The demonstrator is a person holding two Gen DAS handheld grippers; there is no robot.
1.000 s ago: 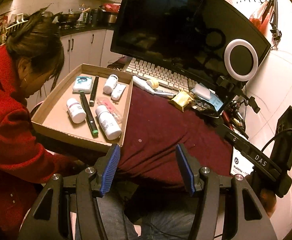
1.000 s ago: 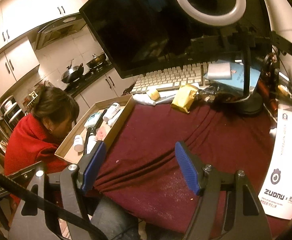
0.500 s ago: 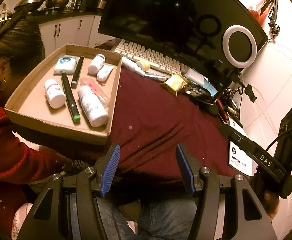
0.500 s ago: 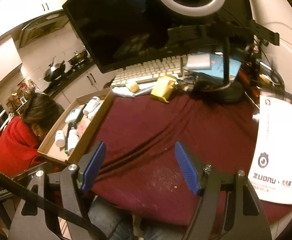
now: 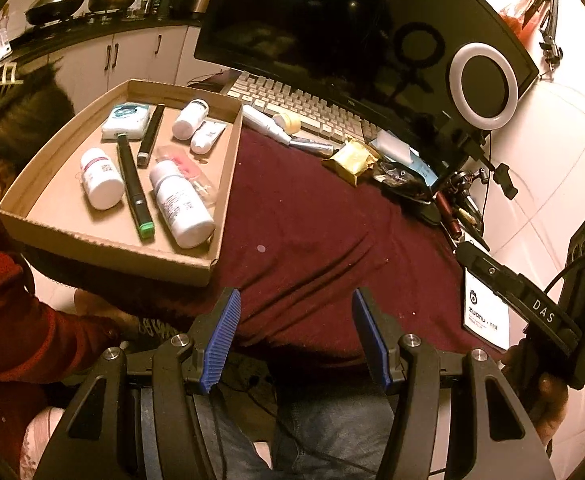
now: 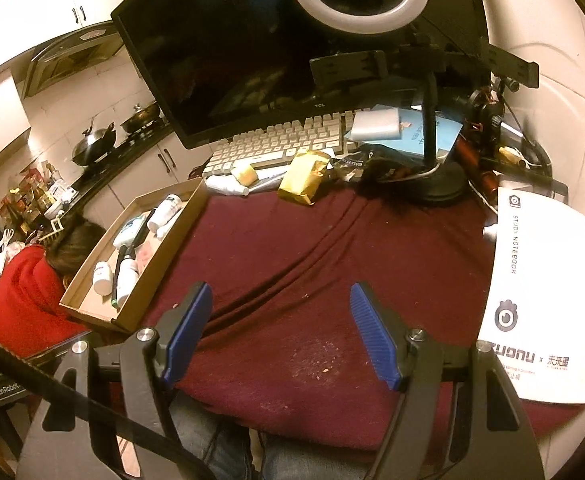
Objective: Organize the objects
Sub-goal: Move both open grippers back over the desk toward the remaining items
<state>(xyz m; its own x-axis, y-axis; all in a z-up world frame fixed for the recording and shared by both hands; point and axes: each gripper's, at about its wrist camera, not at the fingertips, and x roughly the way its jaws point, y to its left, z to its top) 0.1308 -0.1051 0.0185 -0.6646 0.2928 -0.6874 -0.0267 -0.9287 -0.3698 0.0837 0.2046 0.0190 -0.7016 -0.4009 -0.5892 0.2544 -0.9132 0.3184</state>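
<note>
On the left, the cardboard tray (image 5: 108,240) already holds bottles, pens and tubes. Far back by the keyboard (image 5: 308,112) a white tube (image 5: 262,122) and a gold packet (image 5: 350,158) still wait. Both grippers – left gripper (image 5: 294,336), right gripper (image 6: 280,334) – hang near, jaws released and holding nothing.

**Table under a maroon cloth**

The table (image 6: 292,264) wears a creased maroon cloth (image 5: 312,216). A shallow cardboard tray (image 5: 228,184) sits at its left edge, hanging partly over the side. Along the back lie a pale keyboard (image 6: 288,140), a white tube (image 5: 262,122), a small yellow-capped jar (image 6: 245,174) and a crumpled gold packet (image 6: 304,180). The black round base of a lamp stand (image 6: 440,188) rests toward the right, and a white notebook (image 6: 544,292) lies at the right edge.
</note>
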